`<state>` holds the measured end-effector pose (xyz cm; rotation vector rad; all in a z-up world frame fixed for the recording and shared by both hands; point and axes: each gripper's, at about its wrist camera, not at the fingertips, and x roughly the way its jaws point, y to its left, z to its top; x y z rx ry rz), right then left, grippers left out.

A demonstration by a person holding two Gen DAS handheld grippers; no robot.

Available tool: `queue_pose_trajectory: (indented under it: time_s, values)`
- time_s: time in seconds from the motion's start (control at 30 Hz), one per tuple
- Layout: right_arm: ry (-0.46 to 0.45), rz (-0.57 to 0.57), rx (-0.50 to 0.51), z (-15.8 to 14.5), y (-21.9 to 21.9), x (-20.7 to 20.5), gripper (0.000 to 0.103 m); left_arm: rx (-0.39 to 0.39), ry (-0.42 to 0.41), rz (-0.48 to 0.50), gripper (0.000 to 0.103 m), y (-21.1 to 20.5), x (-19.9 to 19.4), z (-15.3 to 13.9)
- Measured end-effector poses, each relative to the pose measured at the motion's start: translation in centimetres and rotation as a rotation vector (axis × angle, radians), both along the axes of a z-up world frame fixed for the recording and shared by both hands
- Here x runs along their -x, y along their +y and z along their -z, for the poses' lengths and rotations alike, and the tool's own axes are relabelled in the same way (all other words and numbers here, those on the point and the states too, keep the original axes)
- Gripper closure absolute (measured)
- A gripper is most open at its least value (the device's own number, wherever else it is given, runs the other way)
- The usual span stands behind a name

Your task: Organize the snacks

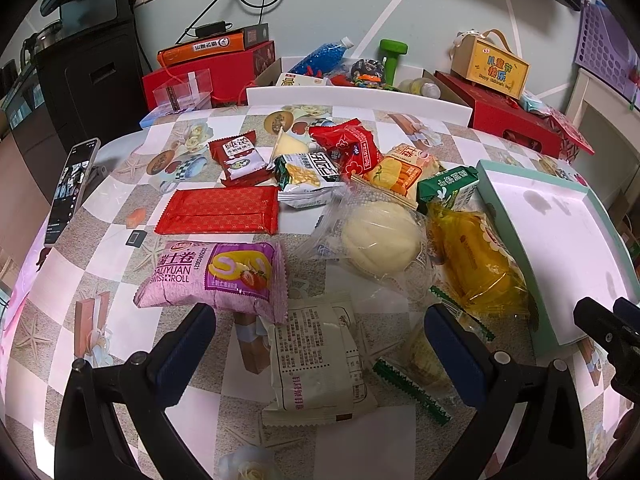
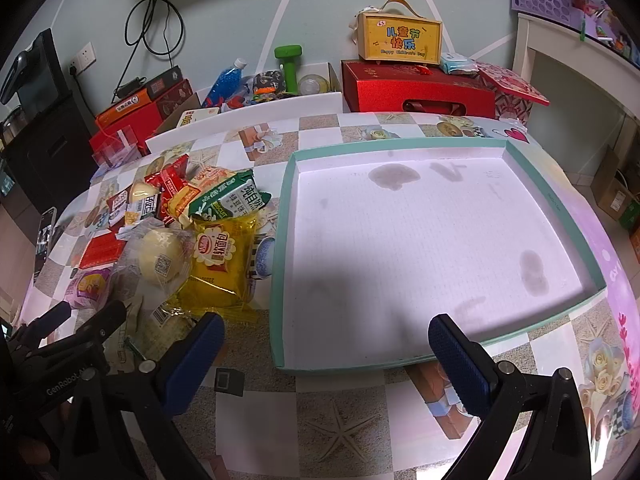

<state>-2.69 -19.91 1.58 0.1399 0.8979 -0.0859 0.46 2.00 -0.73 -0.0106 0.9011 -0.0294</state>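
In the left wrist view, the left gripper [image 1: 320, 340] hangs spread wide at lower centre over a cream packet [image 1: 316, 364], with the pink Swiss roll bag [image 1: 216, 276] to its upper left among scattered snacks. In the right wrist view, the right gripper [image 2: 326, 350] is also spread, empty, at the near edge of the teal-rimmed tray [image 2: 286, 216] at centre right; the snack pile [image 2: 180, 232] lies left of it.

Wrapped snacks [image 1: 348, 216] heaped flat on the table [image 2: 340, 420], just left of a shallow teal-rimmed tray [image 2: 440, 248], white inside, stained
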Motion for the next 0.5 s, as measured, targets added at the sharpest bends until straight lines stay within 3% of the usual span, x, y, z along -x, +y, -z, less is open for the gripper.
queue_pose_trajectory:
  time_s: [0.3, 0.5]
  values:
    - [-0.001, -0.004, 0.003, 0.2, 0.3, 0.1, 0.0, 0.001, 0.015, -0.009, 0.0, 0.2, 0.1, 0.0]
    - [-0.029, -0.07, -0.02, -0.4, 2.1, 0.2, 0.0, 0.022, 0.026, -0.089, 0.0, 2.7, 0.4, -0.7]
